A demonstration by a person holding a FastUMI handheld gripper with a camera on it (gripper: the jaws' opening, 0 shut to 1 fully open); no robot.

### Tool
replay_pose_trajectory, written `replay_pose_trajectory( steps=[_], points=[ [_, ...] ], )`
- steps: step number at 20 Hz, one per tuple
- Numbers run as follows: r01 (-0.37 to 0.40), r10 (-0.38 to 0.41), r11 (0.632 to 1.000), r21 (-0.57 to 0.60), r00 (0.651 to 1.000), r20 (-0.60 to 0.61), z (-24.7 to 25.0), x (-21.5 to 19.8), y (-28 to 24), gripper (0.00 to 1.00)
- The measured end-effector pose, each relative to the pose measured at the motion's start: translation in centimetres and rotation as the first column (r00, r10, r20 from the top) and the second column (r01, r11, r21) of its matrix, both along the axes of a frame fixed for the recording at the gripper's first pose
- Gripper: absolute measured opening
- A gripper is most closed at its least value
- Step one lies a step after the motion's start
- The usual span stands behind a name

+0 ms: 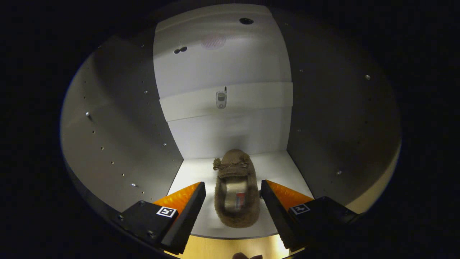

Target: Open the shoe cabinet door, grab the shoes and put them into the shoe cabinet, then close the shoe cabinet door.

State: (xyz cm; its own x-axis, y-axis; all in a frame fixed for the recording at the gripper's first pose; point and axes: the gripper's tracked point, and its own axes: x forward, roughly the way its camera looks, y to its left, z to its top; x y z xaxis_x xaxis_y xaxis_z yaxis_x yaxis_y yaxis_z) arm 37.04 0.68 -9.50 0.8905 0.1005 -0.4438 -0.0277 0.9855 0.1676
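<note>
1. A fuzzy brown slipper [236,189] lies on the white floor [280,169] of the shoe cabinet, sole down, between the gripper's [233,201] two fingers.

2. Its long axis runs straight away from the camera, in line with the fingers. The toe, with a small bow, points at the cabinet's back wall [222,72]. The heel is nearest, close to the front lip of the cabinet floor.

3. The gripper is spread wide. The left finger [190,207] and the right finger [271,205] flank the slipper's rear half, one on each side. A strip of white floor shows between the left finger and the slipper; the right finger's tip is at or very near the fuzzy edge, and contact cannot be told. The gripper holds nothing.

4. The gripper points level into the cabinet, centred between the grey side walls [118,118], looking slightly down on the slipper.

5. Judgement: the slipper appears placed inside, so the next move is likely to draw straight back along the slipper's axis, clear of its heel.
</note>
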Motion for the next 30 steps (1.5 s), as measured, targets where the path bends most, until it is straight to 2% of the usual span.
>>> replay_pose_trajectory(
  steps=[6, 12, 17, 24, 30],
  points=[
    [0.01, -0.008, 1.0, -0.015, 0.992, 0.126, 4.3, -6.3, -0.4, 0.98],
    [0.043, -0.03, 0.998, -0.036, 0.955, 0.296, 8.4, -17.6, -1.8, 0.98],
    [0.055, -0.028, 0.996, -0.064, 0.929, 0.37, 9.5, -26.8, -3.3, 0.98],
    [0.081, -0.008, 0.983, -0.166, 0.916, 0.401, 8.8, -37.7, -7.0, 0.98],
    [0.194, -0.133, 0.974, -0.12, 0.91, 0.393, 7.9, -44.2, -14.0, 0.98]
  ],
)
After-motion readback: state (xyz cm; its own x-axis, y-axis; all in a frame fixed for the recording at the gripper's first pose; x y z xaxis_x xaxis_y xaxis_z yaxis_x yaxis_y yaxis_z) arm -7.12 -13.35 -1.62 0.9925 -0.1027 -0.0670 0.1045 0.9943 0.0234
